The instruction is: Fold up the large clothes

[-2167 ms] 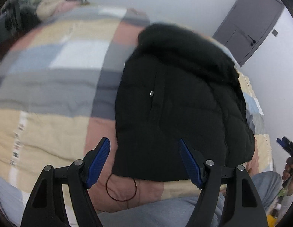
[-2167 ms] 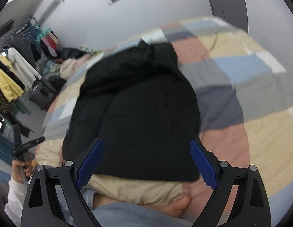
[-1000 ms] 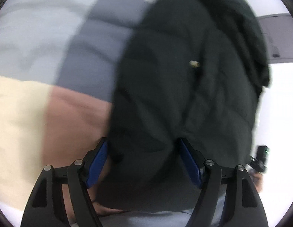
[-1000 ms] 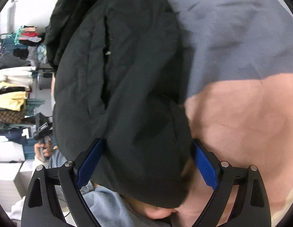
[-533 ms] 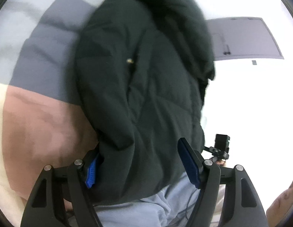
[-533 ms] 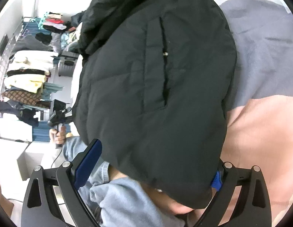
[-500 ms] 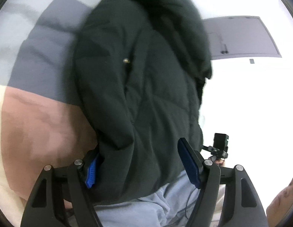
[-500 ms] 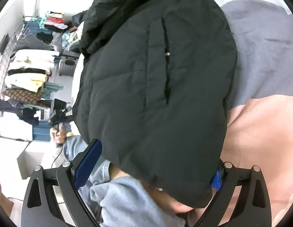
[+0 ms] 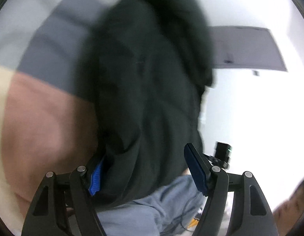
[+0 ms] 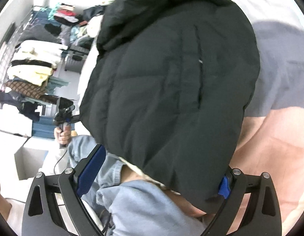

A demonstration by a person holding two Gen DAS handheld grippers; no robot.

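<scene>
A folded black puffer jacket (image 9: 144,82) lies on the patchwork bed cover (image 9: 46,114) and fills the middle of both views; it also shows in the right wrist view (image 10: 171,82). My left gripper (image 9: 146,171) is open, its jaws astride the jacket's near left corner, the left pad half under the hem. My right gripper (image 10: 157,175) is open too, astride the jacket's near right corner, with the right pad mostly hidden by the hem. The left view is blurred.
The person's light blue jeans (image 10: 144,202) press against the bed edge under the jacket's near hem. A rack of hanging clothes (image 10: 34,66) and white boxes stand at the left. A grey door (image 9: 246,47) is on the white wall.
Both grippers came down from above the bed to the jacket's near corners and tilted outward. The hem now lies between the open jaws of each. In the last half second they shifted only slightly.
</scene>
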